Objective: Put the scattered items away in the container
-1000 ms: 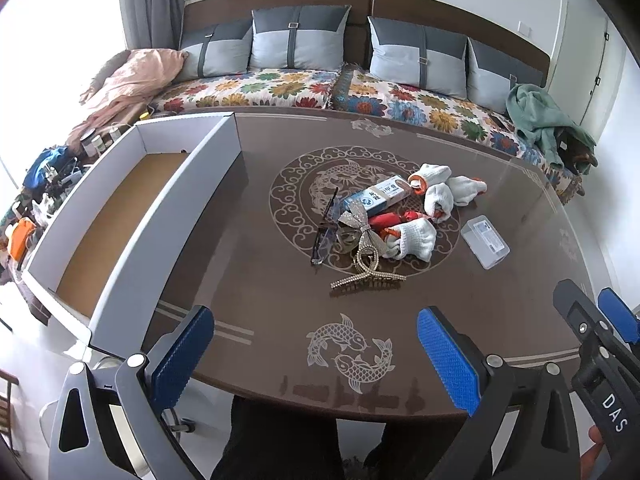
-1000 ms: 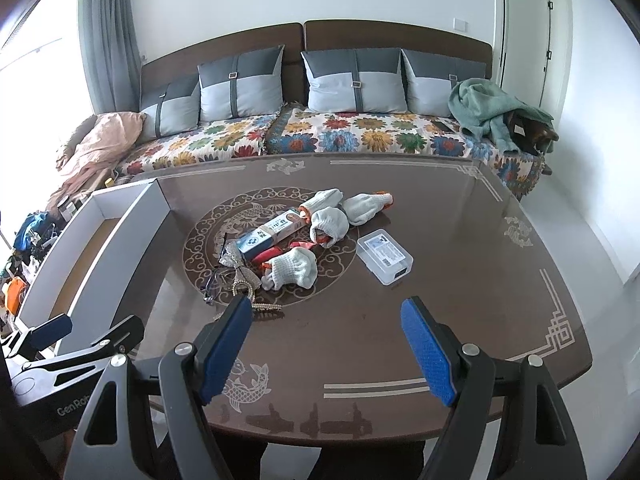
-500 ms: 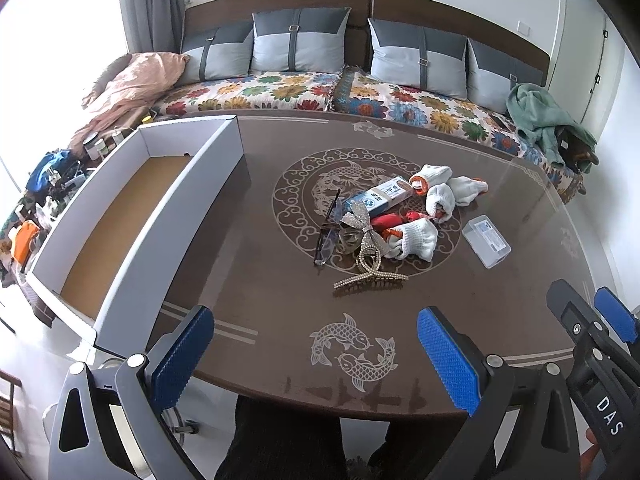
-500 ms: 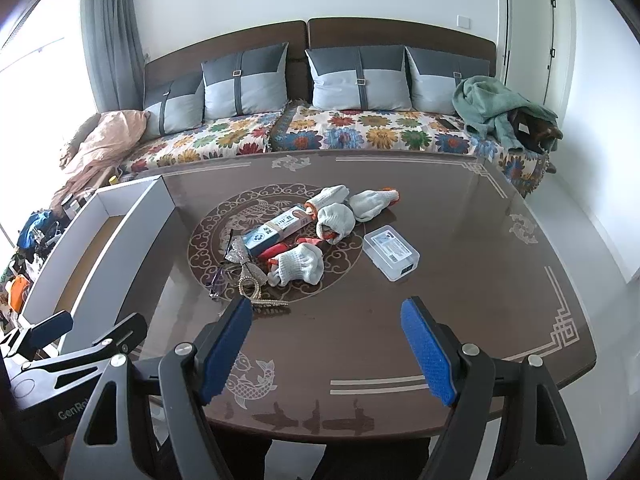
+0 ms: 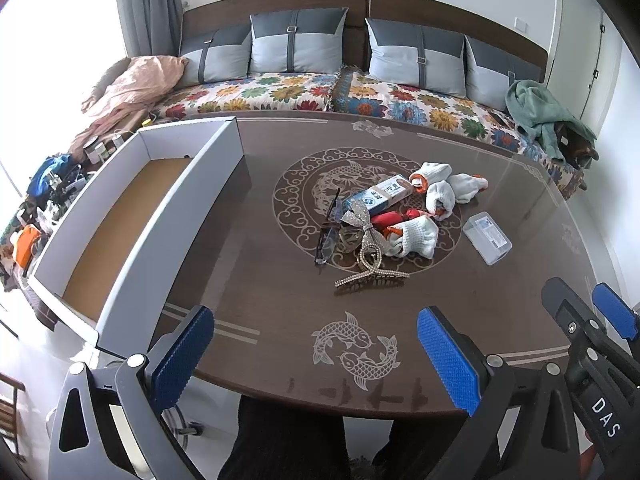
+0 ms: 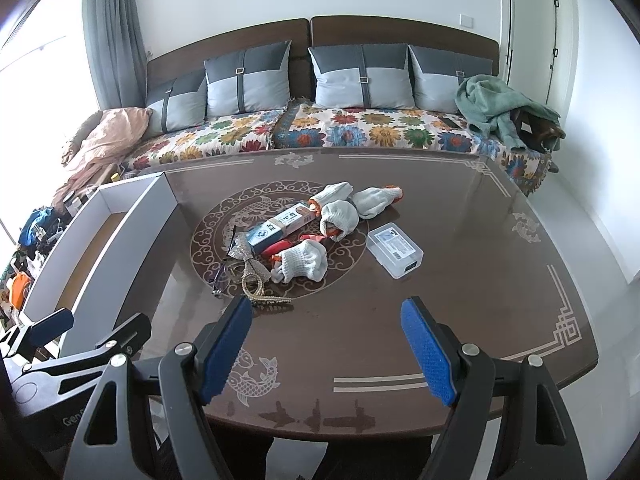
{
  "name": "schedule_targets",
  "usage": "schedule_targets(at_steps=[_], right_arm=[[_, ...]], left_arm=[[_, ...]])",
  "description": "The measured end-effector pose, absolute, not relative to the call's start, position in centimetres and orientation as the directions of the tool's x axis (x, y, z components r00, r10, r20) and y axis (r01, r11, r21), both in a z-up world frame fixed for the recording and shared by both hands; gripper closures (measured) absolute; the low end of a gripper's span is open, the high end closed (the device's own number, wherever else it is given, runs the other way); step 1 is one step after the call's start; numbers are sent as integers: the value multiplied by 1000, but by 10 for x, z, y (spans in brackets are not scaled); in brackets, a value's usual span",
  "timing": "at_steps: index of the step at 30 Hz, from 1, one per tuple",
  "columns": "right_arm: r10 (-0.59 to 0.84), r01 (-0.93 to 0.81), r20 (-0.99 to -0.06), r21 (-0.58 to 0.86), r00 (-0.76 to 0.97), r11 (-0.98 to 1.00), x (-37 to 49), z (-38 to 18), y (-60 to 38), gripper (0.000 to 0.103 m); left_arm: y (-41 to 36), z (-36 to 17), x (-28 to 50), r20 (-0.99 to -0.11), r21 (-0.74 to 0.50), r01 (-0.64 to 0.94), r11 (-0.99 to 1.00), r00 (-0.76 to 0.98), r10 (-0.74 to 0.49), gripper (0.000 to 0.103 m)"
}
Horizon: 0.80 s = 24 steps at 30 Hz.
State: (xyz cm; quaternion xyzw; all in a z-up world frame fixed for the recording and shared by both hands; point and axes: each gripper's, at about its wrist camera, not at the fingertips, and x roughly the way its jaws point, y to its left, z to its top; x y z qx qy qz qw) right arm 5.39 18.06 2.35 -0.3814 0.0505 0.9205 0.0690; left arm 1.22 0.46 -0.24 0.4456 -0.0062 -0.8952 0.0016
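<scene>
both claws, the left claw (image 5: 316,352) and the right claw (image 6: 326,346), hang wide open and empty over the near edge of the worktop (image 6: 460,288); no pickup has begun. next comes a reach to the rhinestone hair clip (image 5: 370,270), nearest of the heap. beyond lie gloves (image 6: 304,262), a toothpaste box (image 6: 280,226) and a clear case (image 6: 395,250). the empty white box (image 5: 120,224) waits at left, nothing blocking it.
</scene>
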Motion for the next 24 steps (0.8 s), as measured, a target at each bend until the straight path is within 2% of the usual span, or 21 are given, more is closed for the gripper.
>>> schedule_targets(at_steps=[24], right_arm=[[79, -164, -711, 52, -698, -985, 54, 26, 181, 25]], left_arm=[[5, -4, 12, -808, 18, -18, -1000, -590, -3, 0]])
